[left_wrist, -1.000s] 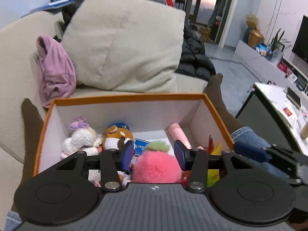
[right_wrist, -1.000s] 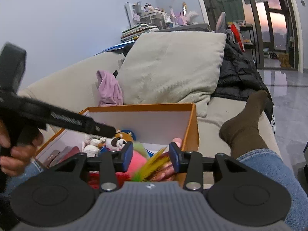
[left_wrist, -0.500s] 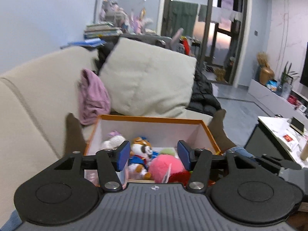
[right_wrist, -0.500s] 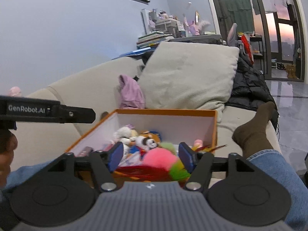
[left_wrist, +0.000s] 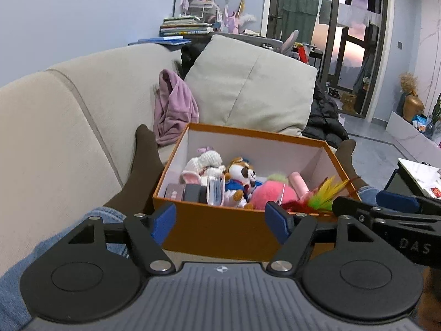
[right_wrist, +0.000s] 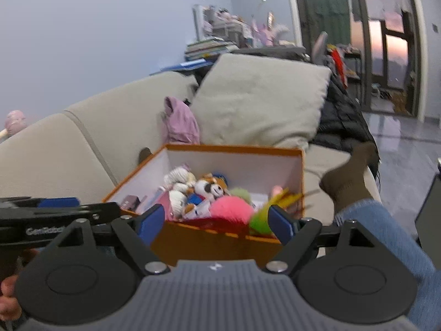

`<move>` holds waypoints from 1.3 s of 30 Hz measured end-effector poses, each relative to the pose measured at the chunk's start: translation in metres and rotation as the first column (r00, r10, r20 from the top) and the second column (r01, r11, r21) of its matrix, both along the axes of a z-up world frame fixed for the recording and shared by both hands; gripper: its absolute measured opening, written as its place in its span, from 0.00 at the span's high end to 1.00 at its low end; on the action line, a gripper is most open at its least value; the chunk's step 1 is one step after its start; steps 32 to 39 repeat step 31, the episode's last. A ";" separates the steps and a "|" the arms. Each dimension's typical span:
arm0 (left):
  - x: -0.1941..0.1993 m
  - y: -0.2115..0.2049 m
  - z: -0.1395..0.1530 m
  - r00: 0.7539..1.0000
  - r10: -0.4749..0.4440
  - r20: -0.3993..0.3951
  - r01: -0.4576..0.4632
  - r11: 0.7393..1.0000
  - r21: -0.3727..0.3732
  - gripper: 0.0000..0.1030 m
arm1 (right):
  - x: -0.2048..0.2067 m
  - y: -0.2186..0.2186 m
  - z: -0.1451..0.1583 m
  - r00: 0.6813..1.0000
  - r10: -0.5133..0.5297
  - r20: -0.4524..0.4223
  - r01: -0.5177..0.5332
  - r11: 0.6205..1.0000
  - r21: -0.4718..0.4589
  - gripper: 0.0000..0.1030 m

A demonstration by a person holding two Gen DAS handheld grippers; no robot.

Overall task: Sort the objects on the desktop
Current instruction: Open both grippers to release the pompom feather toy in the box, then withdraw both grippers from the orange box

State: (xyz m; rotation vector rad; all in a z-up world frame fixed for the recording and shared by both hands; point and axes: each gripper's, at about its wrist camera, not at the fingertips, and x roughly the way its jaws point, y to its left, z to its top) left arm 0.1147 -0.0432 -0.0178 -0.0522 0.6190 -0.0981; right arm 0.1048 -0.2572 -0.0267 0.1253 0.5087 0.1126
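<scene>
Toys fill an orange box [left_wrist: 220, 231] that sits on a big beige sofa [left_wrist: 69, 127], between a person's legs. Inside lie a pink fluffy ball [left_wrist: 271, 194], a little raccoon doll [left_wrist: 239, 176] and a white knitted bunny [left_wrist: 204, 162] — all close together. Both claws hang just in front of the box: the left claw [left_wrist: 222, 220] and the right claw [right_wrist: 215, 223] are opening wide, holding nothing.

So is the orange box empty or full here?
Fairly full. The orange box, open-topped, holds plush toys, a pink pompom and feathers.
</scene>
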 end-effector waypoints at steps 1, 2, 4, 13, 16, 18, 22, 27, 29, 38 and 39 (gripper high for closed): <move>-0.001 0.001 -0.001 1.000 0.000 -0.003 0.000 1.000 -0.010 0.19 | 0.001 0.000 -0.003 1.000 -0.013 -0.011 0.013 1.000 0.001 0.19; -0.001 0.003 -0.003 1.000 0.001 -0.005 -0.002 1.000 -0.017 0.19 | 0.002 -0.001 -0.006 1.000 -0.021 -0.022 0.021 1.000 0.003 0.19; -0.001 0.003 -0.006 1.000 0.002 -0.007 -0.002 1.000 -0.022 0.19 | 0.005 -0.002 -0.012 0.998 -0.038 -0.042 0.038 0.999 0.007 0.19; 0.003 0.002 -0.022 0.999 -0.012 -0.052 0.011 1.000 -0.021 0.14 | 0.012 -0.001 -0.030 0.994 -0.047 -0.099 0.046 0.999 -0.012 0.19; 0.005 0.001 -0.027 0.997 -0.013 -0.071 0.011 1.000 -0.024 0.14 | 0.014 0.001 -0.035 0.993 -0.040 -0.115 0.038 0.999 -0.020 0.19; 0.005 0.001 -0.028 0.997 -0.016 -0.076 0.014 1.000 -0.026 0.14 | 0.014 0.001 -0.037 0.992 -0.037 -0.121 0.035 0.999 -0.021 0.19; 0.004 0.001 -0.029 0.997 -0.010 -0.082 0.008 1.000 -0.019 0.14 | 0.014 0.002 -0.037 0.991 -0.035 -0.126 0.033 0.999 -0.022 0.19; 0.004 0.001 -0.029 0.996 -0.009 -0.085 0.008 1.000 -0.015 0.14 | 0.014 0.002 -0.037 0.991 -0.032 -0.128 0.029 0.999 -0.025 0.19; 0.004 0.000 -0.029 0.997 -0.009 -0.082 0.008 1.000 -0.012 0.14 | 0.013 0.003 -0.038 0.991 -0.030 -0.131 0.026 0.999 -0.027 0.19; 0.004 0.001 -0.028 0.997 -0.007 -0.080 0.006 1.000 -0.011 0.14 | 0.013 0.004 -0.039 0.991 -0.026 -0.134 0.023 0.999 -0.029 0.19; 0.004 0.001 -0.028 0.997 -0.007 -0.080 0.006 1.000 -0.011 0.14 | 0.013 0.004 -0.039 0.991 -0.026 -0.134 0.023 0.999 -0.029 0.19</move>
